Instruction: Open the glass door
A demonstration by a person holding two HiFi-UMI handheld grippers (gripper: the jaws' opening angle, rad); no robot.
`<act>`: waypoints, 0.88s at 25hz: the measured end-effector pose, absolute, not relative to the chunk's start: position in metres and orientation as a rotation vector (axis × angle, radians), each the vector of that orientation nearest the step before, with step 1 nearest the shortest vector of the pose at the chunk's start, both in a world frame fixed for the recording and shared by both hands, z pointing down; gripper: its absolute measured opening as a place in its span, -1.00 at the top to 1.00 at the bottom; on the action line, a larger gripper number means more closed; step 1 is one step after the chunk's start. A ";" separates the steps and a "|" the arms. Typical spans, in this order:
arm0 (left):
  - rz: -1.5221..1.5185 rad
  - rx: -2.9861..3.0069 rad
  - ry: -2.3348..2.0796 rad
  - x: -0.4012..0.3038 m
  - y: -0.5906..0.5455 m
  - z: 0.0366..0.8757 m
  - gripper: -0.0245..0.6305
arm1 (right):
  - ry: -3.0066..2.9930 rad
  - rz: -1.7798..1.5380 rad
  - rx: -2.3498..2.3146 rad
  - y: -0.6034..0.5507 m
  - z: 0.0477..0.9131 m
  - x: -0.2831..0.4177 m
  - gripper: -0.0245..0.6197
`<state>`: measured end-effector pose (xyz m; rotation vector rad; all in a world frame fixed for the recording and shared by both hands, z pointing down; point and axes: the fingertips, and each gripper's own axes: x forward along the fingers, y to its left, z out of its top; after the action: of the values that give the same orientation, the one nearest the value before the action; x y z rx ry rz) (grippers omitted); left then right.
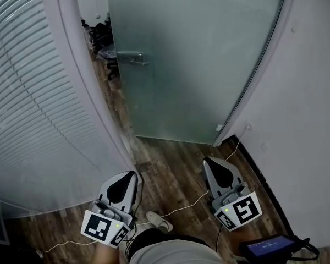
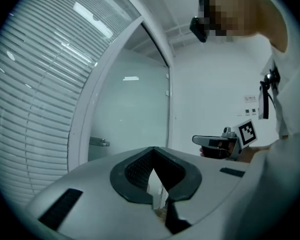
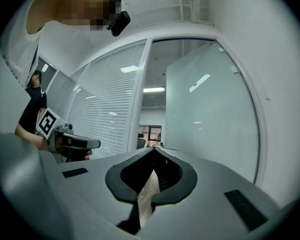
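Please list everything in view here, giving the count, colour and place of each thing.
Glass door: one, frosted grey-green, straight ahead, ajar at its left edge.
Door handle: one, grey metal, at the door's left edge.
Blind-covered wall: one, white, left.
Plain wall: one, white, right.
Floor: one, dark brown wood, underfoot.
Cable: at least one, white, on the floor between the claws.
Screen device: one, black with a blue screen, bottom right.
Shoe: one, white, bottom centre.
Left claw: one, grey, shut and empty, lower left.
Right claw: one, grey, shut and empty, lower right.
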<state>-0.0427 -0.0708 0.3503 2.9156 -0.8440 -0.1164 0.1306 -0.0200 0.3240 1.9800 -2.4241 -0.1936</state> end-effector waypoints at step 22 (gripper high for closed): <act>-0.176 3.001 -0.578 -0.083 0.104 0.327 0.93 | -2.199 -0.342 2.239 0.201 0.300 0.073 0.92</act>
<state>-0.0831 0.1043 0.3270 3.0005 -0.5782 -0.1764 0.0734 0.2011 0.3003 2.2389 -2.1990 -0.3416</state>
